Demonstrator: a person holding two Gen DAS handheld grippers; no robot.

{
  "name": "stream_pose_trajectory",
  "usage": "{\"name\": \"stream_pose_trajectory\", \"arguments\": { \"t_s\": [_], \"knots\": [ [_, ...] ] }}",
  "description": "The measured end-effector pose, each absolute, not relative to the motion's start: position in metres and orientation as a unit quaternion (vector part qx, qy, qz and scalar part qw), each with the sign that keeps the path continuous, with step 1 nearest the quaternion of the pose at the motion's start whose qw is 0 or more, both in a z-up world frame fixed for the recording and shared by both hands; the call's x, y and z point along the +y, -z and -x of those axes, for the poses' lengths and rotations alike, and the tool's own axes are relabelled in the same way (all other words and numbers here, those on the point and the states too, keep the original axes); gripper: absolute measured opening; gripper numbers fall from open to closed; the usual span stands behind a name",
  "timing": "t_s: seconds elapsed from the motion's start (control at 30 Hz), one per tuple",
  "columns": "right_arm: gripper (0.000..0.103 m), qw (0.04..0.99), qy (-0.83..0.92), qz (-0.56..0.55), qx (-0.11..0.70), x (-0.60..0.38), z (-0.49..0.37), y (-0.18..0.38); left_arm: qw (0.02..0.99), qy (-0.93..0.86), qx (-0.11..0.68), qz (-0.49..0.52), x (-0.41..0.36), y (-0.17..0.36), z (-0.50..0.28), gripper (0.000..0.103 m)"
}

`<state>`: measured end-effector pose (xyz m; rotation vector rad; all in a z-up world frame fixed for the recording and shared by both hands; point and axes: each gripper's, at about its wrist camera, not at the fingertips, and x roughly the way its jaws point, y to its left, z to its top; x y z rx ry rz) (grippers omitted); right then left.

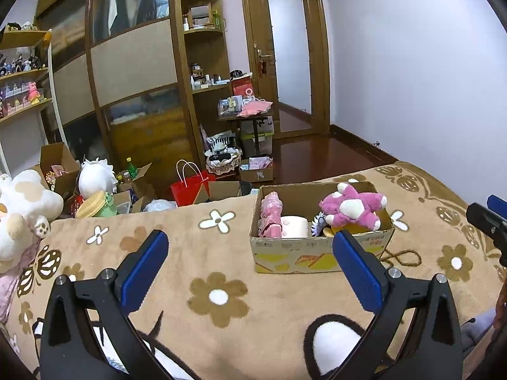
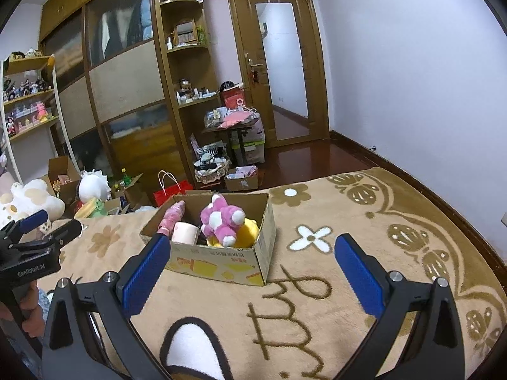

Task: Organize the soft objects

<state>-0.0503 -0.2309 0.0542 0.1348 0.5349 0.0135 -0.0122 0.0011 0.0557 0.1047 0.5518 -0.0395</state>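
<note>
A cardboard box (image 1: 320, 255) (image 2: 221, 262) stands on the tan flowered blanket (image 1: 221, 253) (image 2: 317, 285). In it lie a pink plush bear (image 1: 351, 207) (image 2: 223, 218), a pink doll (image 1: 271, 215) (image 2: 172, 215), a pale pink roll (image 1: 294, 226) (image 2: 185, 232) and a yellow plush (image 2: 247, 231). My left gripper (image 1: 250, 240) is open and empty, just in front of the box. My right gripper (image 2: 252, 243) is open and empty, in front of the box and to its right. Each gripper shows at the edge of the other's view (image 1: 488, 218) (image 2: 44, 224).
A large white and tan plush (image 1: 22, 209) (image 2: 28, 199) sits at the blanket's left edge. Beyond the bed the floor holds open boxes, a white plush (image 1: 95, 175), a red bag (image 1: 190, 186) and a basket (image 1: 223, 160). Wardrobe, shelves and door stand behind.
</note>
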Motion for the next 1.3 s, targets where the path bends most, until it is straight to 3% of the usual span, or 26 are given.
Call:
{"name": "stream_pose_trajectory", "arguments": {
  "t_s": [1.3],
  "knots": [
    [0.103,0.955,-0.008,-0.032,0.296,-0.222,0.037,-0.033,0.947,0.038,0.310,-0.073,-0.002,-0.031,-0.007,0.102]
  ]
}}
